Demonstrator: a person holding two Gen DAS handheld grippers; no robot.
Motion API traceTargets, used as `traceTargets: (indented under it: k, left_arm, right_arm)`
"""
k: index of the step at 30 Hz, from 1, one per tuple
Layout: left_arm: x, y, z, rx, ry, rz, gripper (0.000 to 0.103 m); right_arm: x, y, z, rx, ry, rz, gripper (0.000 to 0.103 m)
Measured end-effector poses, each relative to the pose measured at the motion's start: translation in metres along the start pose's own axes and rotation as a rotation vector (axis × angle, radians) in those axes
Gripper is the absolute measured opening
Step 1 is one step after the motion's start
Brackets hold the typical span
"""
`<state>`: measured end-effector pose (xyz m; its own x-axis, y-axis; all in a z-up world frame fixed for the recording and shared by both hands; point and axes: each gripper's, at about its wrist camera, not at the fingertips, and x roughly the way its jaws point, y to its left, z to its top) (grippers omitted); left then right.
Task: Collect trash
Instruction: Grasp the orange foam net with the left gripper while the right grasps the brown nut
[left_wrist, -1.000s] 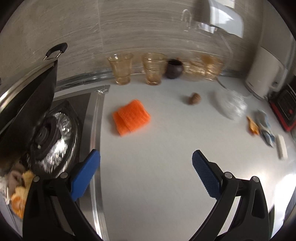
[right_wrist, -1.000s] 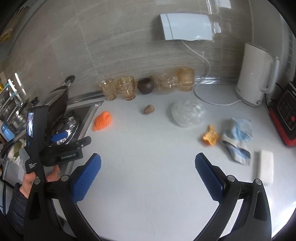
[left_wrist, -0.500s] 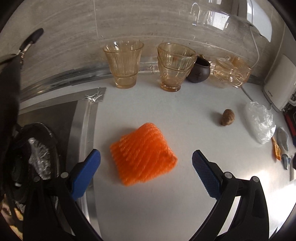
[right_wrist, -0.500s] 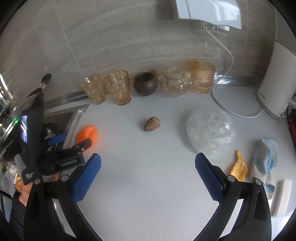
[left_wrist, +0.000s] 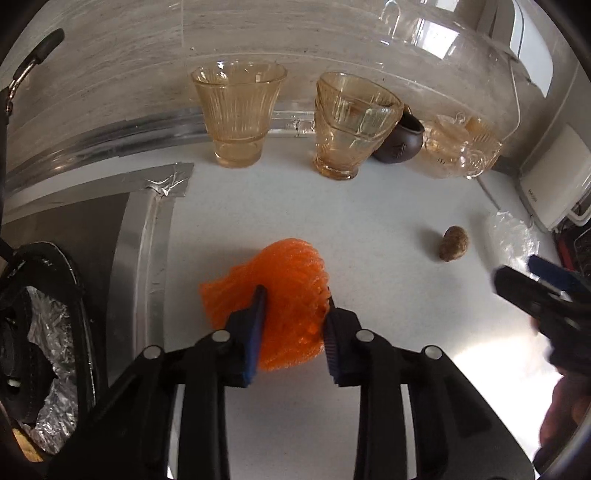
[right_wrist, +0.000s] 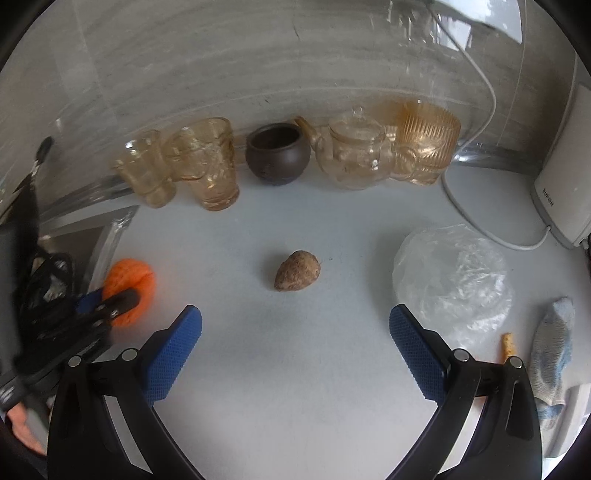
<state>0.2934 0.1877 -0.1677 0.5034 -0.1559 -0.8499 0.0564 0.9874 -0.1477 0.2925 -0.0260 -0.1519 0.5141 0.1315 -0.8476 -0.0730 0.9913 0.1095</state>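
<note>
Right now your left gripper (left_wrist: 293, 295) is clamped on the orange foam net (left_wrist: 284, 284), its blue pads (left_wrist: 255, 332) pressed into the net from both sides so that it bunches up between them. The net sits on the white counter (left_wrist: 369, 221), just beside the taped metal edge of the stove (left_wrist: 155, 236) and in front of the two amber glasses (left_wrist: 240, 110) standing at the wall. Your right gripper (right_wrist: 295, 332) hangs spread wide with nothing between its pads, aimed at the counter with the brown nut-like scrap (right_wrist: 297, 270) lying ahead of it. To the right of that scrap lies the crumpled clear plastic (right_wrist: 452, 280), and further right an orange peel piece (right_wrist: 506, 343) and a blue-white rag (right_wrist: 552, 350). Beyond the scrap, a dark round pot (right_wrist: 277, 153) and a glass teapot (right_wrist: 354, 155) stand against the wall.
</note>
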Motion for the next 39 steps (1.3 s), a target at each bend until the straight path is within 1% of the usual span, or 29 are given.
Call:
traceTargets:
  k: [8, 11, 14, 16, 17, 19, 23, 25, 27, 34, 39]
  left_arm:
    - [-0.008, 0.002, -0.003, -0.036, -0.011, -0.068, 0.025]
    - [-0.012, -0.001, -0.004, -0.034, -0.017, -0.087, 0.025]
    - [-0.017, -0.004, -0.006, -0.026, -0.026, -0.097, 0.025]
    - [-0.02, -0.005, -0.007, -0.024, -0.032, -0.104, 0.025]
    - [-0.02, -0.007, -0.007, -0.023, -0.033, -0.108, 0.025]
    - [-0.023, -0.009, -0.008, -0.017, -0.035, -0.114, 0.025]
    - [-0.024, -0.013, -0.009, -0.003, -0.035, -0.118, 0.025]
    - [-0.024, -0.014, -0.009, -0.003, -0.034, -0.119, 0.025]
    - [-0.025, -0.014, -0.009, -0.008, -0.036, -0.121, 0.025]
    - [-0.025, -0.017, -0.01, -0.009, -0.032, -0.122, 0.025]
    - [-0.037, -0.029, -0.016, 0.024, -0.036, -0.121, 0.025]
  right_arm:
    - [0.036, 0.003, 0.013, 0.01, 0.033, -0.086, 0.101]
    - [0.049, 0.005, 0.017, 0.006, 0.044, -0.114, 0.096]
    - [0.06, 0.005, 0.021, 0.007, 0.06, -0.133, 0.088]
    - [0.067, 0.006, 0.022, 0.009, 0.076, -0.141, 0.08]
    - [0.07, 0.006, 0.023, 0.01, 0.082, -0.141, 0.077]
    - [0.073, 0.008, 0.023, 0.007, 0.087, -0.144, 0.068]
    - [0.074, 0.014, 0.023, -0.003, 0.089, -0.136, 0.058]
    - [0.073, 0.017, 0.022, -0.009, 0.092, -0.117, 0.046]
    - [0.072, 0.019, 0.022, -0.017, 0.093, -0.108, 0.037]
    - [0.065, 0.014, 0.016, -0.022, 0.093, -0.062, 0.037]
    - [0.034, 0.013, 0.004, -0.034, 0.062, -0.045, 0.037]
